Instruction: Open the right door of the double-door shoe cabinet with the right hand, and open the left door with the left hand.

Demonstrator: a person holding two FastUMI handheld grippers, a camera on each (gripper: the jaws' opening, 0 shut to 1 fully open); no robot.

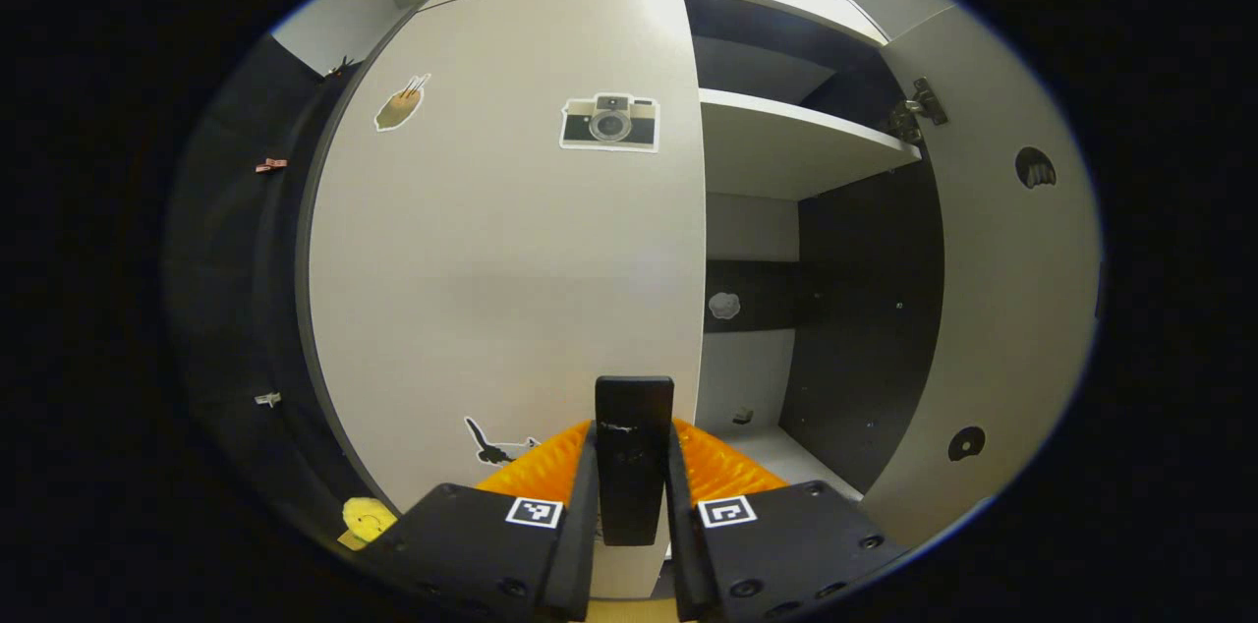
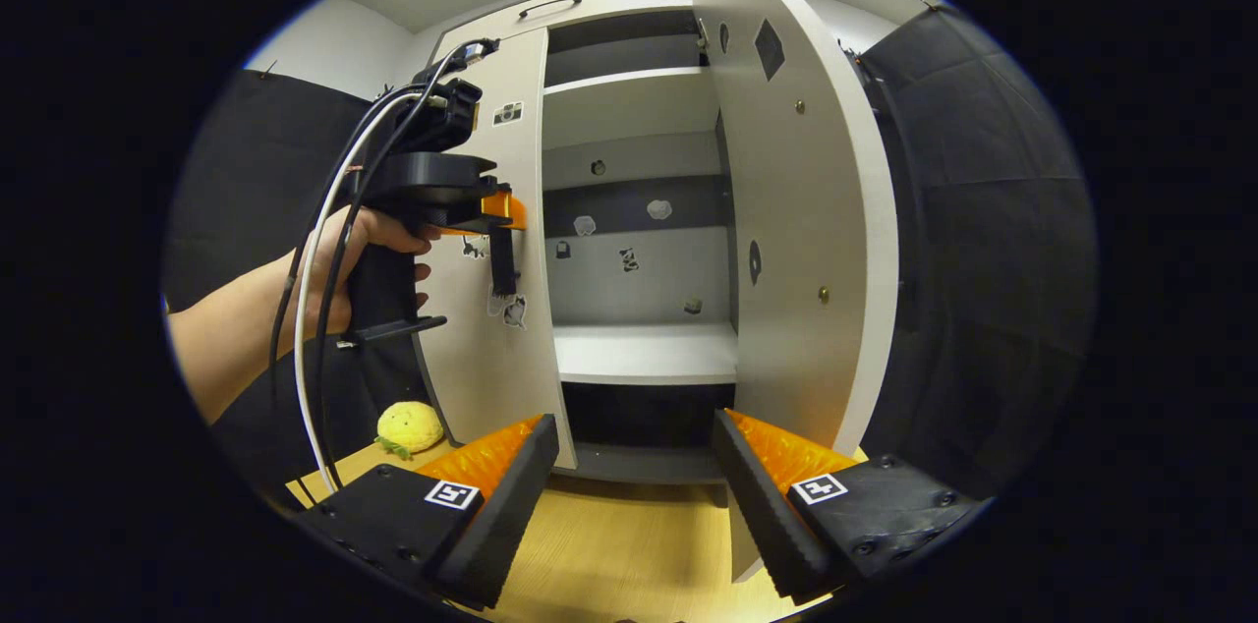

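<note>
The white shoe cabinet's left door (image 1: pixel 511 259) carries several stickers and looks closed. Its black vertical handle (image 1: pixel 634 402) stands between my left gripper's orange-backed fingers (image 1: pixel 550 466), and my left gripper (image 1: pixel 634 451) is shut on it. In the right gripper view a hand holds that left gripper (image 2: pixel 506 210) against the left door (image 2: pixel 491 348) at the handle (image 2: pixel 503 274). The right door (image 2: pixel 806 259) is swung wide open, showing the shelves (image 2: pixel 644 353). Low in front of the cabinet, my right gripper (image 2: pixel 639 495) is open and holds nothing.
A yellow plush toy (image 2: pixel 410 426) lies on the wooden floor (image 2: pixel 609 554) left of the cabinet. The open right door (image 1: pixel 1012 309) stands out to the right of the left gripper. Cables (image 2: pixel 314 309) hang from the left gripper.
</note>
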